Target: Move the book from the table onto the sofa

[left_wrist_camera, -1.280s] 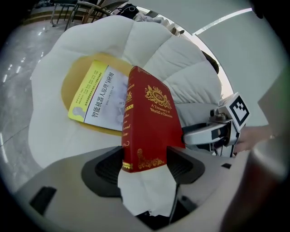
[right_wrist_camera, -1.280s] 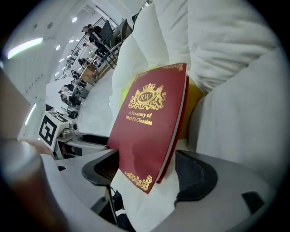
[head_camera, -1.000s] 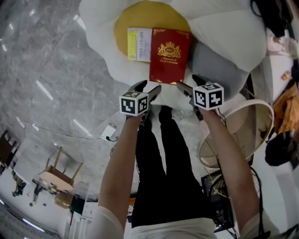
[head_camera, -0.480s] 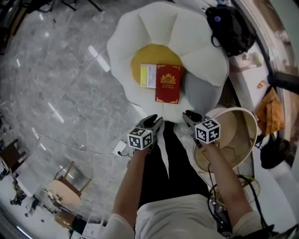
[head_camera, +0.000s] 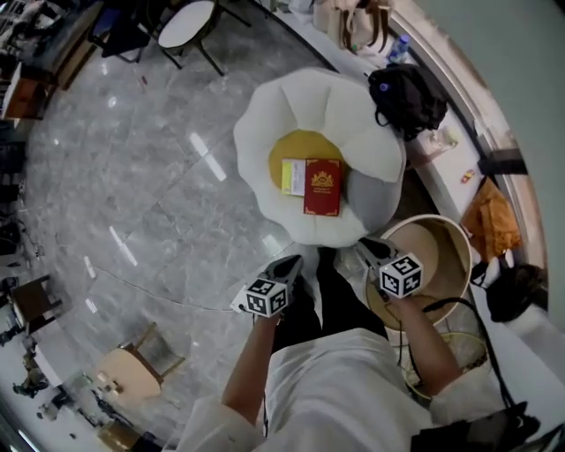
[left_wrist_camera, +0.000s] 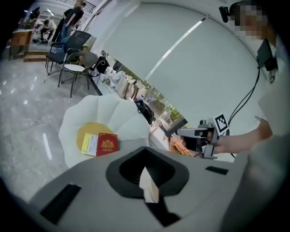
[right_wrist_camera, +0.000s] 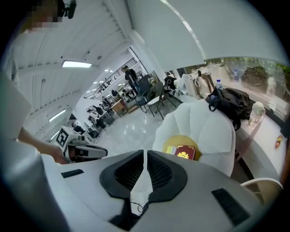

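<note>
The red book (head_camera: 321, 186), with a yellow and white strip along its left edge, lies flat on the yellow centre of the white flower-shaped sofa (head_camera: 265, 132). It also shows in the left gripper view (left_wrist_camera: 107, 144) and the right gripper view (right_wrist_camera: 185, 152). My left gripper (head_camera: 287, 263) and right gripper (head_camera: 371, 247) hang in the air well short of the sofa, side by side and apart. Both are shut with nothing between the jaws. Each one's jaws meet in its own view: left gripper (left_wrist_camera: 146, 152), right gripper (right_wrist_camera: 145, 154).
A round beige table (head_camera: 441, 238) stands to the right of the sofa under my right arm. A black backpack (head_camera: 406, 93) leans behind the sofa. Chairs and a small round table (head_camera: 190, 18) stand far off on the grey marble floor (head_camera: 132, 177). A thin cable crosses the floor at left.
Both grippers have risen and drawn back from the sofa, and their jaws have gone from open to shut. The book stays where it lay on the sofa.
</note>
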The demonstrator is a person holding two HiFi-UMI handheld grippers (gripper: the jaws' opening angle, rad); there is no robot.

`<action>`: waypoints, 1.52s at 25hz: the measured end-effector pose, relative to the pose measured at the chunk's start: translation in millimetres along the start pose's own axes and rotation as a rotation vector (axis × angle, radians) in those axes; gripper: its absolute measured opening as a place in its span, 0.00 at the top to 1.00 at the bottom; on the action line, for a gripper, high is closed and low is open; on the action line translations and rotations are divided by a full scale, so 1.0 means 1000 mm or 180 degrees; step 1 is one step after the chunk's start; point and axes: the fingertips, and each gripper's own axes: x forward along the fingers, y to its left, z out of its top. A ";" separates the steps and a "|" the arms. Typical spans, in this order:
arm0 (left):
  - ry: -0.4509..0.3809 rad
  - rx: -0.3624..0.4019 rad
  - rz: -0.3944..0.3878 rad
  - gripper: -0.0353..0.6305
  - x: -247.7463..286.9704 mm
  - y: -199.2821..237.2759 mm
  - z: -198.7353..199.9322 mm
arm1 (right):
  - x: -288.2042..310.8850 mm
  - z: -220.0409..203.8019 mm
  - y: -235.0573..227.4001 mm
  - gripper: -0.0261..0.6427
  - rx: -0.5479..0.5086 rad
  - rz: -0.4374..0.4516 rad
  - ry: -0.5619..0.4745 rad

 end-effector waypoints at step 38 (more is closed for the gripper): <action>-0.0587 0.0587 -0.0341 0.94 -0.273 -0.117 -0.081 | -0.191 -0.077 0.248 0.89 -0.0248 -0.0505 -0.0881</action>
